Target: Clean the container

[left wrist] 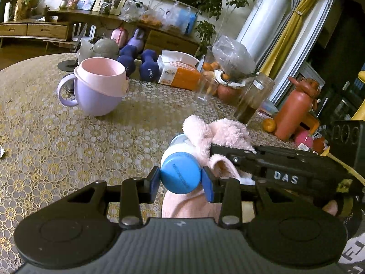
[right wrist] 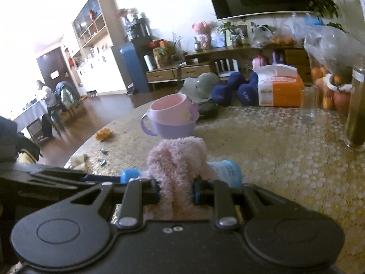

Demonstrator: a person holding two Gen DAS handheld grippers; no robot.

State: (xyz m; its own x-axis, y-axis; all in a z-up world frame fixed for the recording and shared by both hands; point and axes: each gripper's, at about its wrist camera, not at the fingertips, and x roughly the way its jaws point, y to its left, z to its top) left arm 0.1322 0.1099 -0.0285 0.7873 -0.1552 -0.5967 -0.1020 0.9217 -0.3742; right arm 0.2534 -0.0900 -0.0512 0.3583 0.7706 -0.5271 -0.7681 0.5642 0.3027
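**Bottle clamped by its cap, cloth draped over it**

The small bottle (left wrist: 180,157) sits at lower centre, its blue cap (left wrist: 180,173) pinched between the left gripper (left wrist: 181,180) fingers. The right gripper (right wrist: 175,190) is closed on a pink fluffy cloth (right wrist: 178,159) lying over the bottle's body, above the lace-patterned surface (left wrist: 68,141). A lilac cup (left wrist: 98,89) stands upper left

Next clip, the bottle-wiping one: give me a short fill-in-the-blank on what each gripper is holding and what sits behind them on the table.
1. The left gripper is clamped on the bottle's ____ cap.
2. The right gripper pinches a fluffy ____ cloth against the bottle.
3. Farther back on the table, a pink cup sits nested inside a ____ mug.
4. The two dumbbells near the tissue pack are dark ____.

Missing words: blue; pink; purple; blue
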